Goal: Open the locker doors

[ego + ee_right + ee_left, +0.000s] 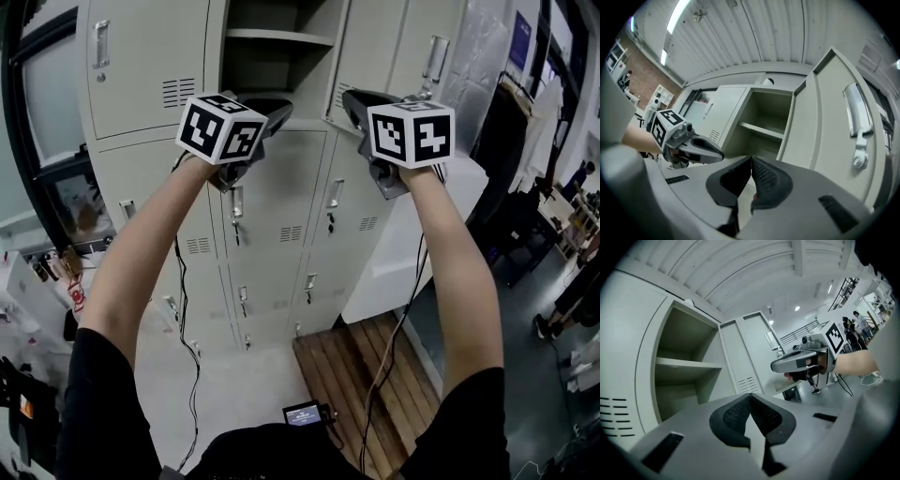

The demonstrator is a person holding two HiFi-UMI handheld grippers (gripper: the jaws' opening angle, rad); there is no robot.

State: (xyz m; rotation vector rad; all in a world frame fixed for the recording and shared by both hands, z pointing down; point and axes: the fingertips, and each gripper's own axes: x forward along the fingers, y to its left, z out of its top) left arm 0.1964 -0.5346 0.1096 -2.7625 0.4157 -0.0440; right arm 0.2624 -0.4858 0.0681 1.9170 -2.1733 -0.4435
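- The lockers (281,187) fill the upper and middle of the head view. They are faced squarely, which is judged to keep the whole top row within reach.
- The compartment (277,70) at upper centre stands open. This share of the task is judged done.
- Its door (394,47) is swung out towards the upper right and turned away from the opening, so the inside is left free. In the right gripper view it takes up the right half of the frame.
- The left door (141,66) at upper left and the lower doors (291,220) in mid-frame are shut. They are judged to be the work that remains.
- The left gripper (750,401) is held level before the left side of the opening. Its jaws are pressed together with nothing between them. An empty, closed gripper is judged a carrying posture, not a grip.
- The right gripper (751,164) is held level beside it, the two near each other but apart. Its jaws are likewise pressed together on nothing. It lies near the inner face of the open door without touching it.
- The shelf (279,36) is bared across the top of the compartment, and nothing is seen on it.
- The handle (433,56) on the open door is touched by neither gripper.
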